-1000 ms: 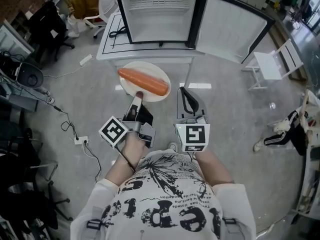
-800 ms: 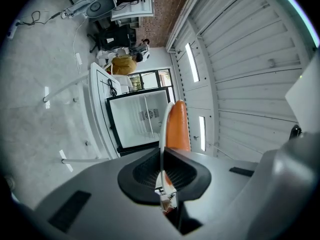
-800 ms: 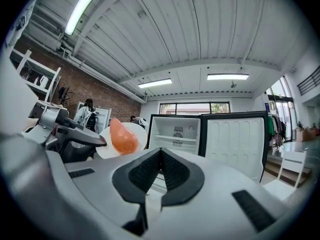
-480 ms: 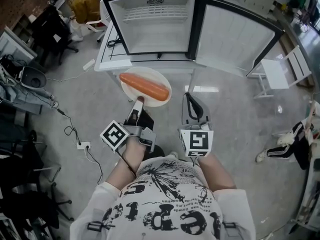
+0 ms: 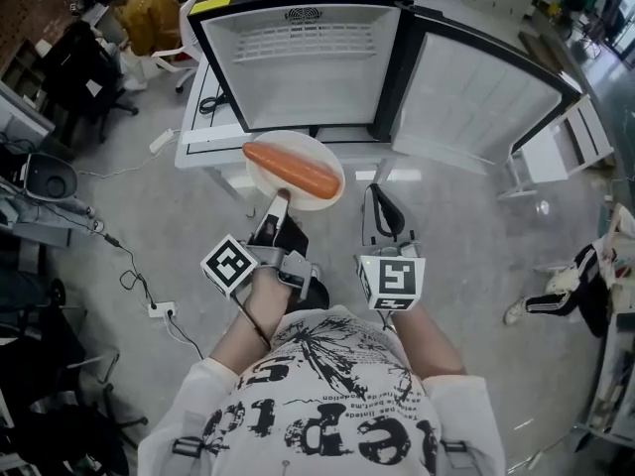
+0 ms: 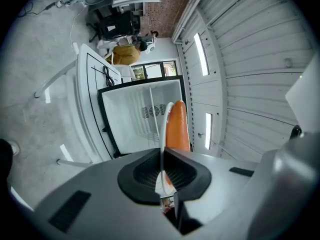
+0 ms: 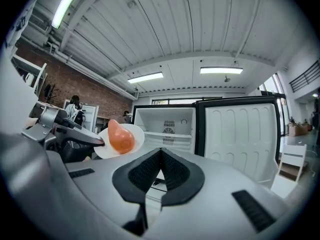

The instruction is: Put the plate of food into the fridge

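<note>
A white plate (image 5: 262,178) carrying a long orange carrot (image 5: 292,170) hangs in the air just before the open fridge (image 5: 303,67). My left gripper (image 5: 276,206) is shut on the plate's near rim. In the left gripper view the plate (image 6: 161,134) shows edge-on between the jaws, with the carrot (image 6: 177,126) to its right. My right gripper (image 5: 377,202) is held beside it, shut and empty. From the right gripper view I see the plate (image 7: 136,134) and carrot (image 7: 120,138) at left, and the empty fridge interior (image 7: 167,126) straight ahead.
The fridge door (image 5: 476,97) is swung open to the right. The fridge stands on a low white table (image 5: 213,127) with a black cable (image 5: 210,100) on it. A white chair (image 5: 566,142) stands at right. Office chairs and floor cables (image 5: 129,266) lie at left.
The fridge has come closer and fills more of the head view. The plate, still held by the left gripper, now sits over the table's front edge. Both grippers keep their grip states.
</note>
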A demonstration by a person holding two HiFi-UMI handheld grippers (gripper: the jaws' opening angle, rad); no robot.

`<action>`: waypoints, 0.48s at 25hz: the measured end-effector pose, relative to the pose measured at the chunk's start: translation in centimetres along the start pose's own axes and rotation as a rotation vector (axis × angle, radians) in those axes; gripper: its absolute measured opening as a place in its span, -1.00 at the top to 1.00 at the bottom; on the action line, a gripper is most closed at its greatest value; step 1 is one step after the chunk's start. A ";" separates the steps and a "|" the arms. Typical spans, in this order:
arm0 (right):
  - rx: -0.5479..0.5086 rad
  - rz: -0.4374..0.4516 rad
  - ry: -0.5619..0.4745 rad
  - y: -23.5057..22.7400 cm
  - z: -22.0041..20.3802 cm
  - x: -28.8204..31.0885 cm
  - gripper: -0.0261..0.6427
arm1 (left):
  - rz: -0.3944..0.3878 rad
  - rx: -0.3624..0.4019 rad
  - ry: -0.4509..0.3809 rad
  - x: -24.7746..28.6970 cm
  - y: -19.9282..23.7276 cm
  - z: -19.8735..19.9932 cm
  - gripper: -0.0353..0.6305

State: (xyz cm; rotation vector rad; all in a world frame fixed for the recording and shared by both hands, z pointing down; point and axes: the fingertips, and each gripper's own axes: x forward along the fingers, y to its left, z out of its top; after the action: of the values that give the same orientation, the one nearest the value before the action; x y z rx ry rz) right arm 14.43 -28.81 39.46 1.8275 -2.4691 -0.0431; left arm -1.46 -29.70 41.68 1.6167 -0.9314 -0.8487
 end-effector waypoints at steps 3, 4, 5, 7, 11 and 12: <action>-0.001 -0.027 -0.006 -0.1 0.7 3.3 0.92 | -0.013 0.002 0.025 3.0 0.2 2.5 0.83; 0.000 -0.035 -0.007 -0.1 0.9 4.5 0.92 | -0.020 0.009 0.031 3.9 0.2 3.5 0.83; 0.001 -0.042 -0.007 0.0 1.0 5.6 0.92 | -0.030 0.015 0.038 4.8 0.1 4.4 0.83; 0.002 -0.055 -0.005 0.2 1.2 7.9 0.92 | -0.049 0.008 0.049 6.6 0.0 6.1 0.83; 0.002 -0.082 0.002 0.6 1.4 11.7 0.92 | -0.054 0.007 0.088 9.6 0.7 8.8 0.83; 0.002 -0.089 0.004 0.7 1.5 12.4 0.92 | -0.059 0.001 0.094 10.2 0.7 9.3 0.83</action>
State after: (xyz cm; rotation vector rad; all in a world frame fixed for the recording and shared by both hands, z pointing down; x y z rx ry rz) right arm 10.05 -40.49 38.52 1.9353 -2.3847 -0.0415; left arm -5.13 -42.87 39.68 1.6774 -0.8216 -0.8049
